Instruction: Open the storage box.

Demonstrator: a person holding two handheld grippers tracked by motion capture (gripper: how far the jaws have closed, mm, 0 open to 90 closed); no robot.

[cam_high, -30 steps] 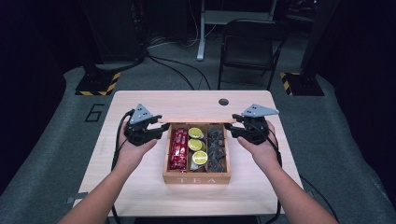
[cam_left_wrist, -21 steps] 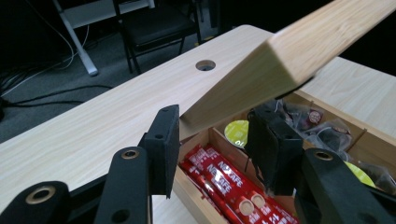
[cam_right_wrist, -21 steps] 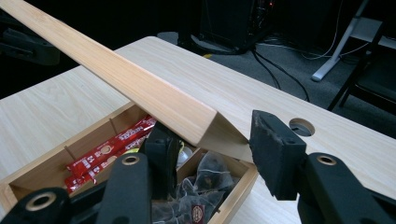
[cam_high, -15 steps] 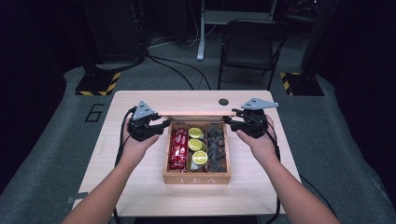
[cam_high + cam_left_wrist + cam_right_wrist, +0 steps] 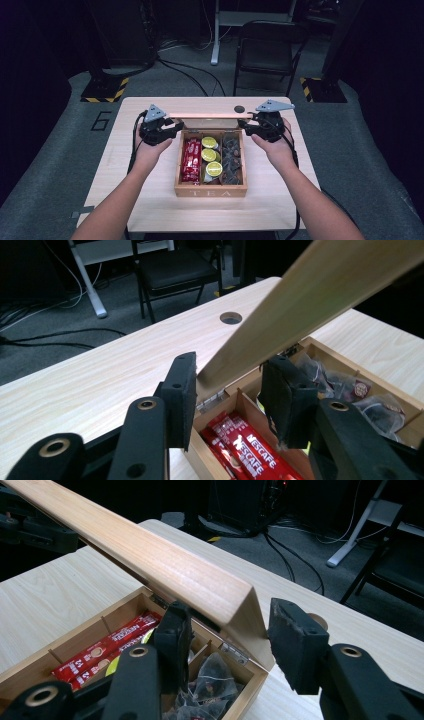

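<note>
A: From the high view, a wooden box (image 5: 210,190) sits mid-table (image 5: 150,210) with its lid (image 5: 210,115) raised at the far side. The left gripper (image 5: 172,127) is at the lid's left end, the right gripper (image 5: 248,126) at its right end.

B: The left gripper view gets closer: the lid (image 5: 310,305) corner lies between the 2 jaws, touching the left pad, with a gap before the right one. The jaws have just been closing, but they do not clamp the lid.

A: And the right gripper view?

B: The lid's (image 5: 150,565) end sits between those jaws too, with space on both sides, so nothing is gripped.

A: Contents?

B: 3 compartments: red coffee sticks (image 5: 191,160), lime-green pods (image 5: 210,155), dark tea bags (image 5: 231,159). The printing on the sticks (image 5: 245,445) is legible up close, and small hinges (image 5: 235,652) show there too.
</note>
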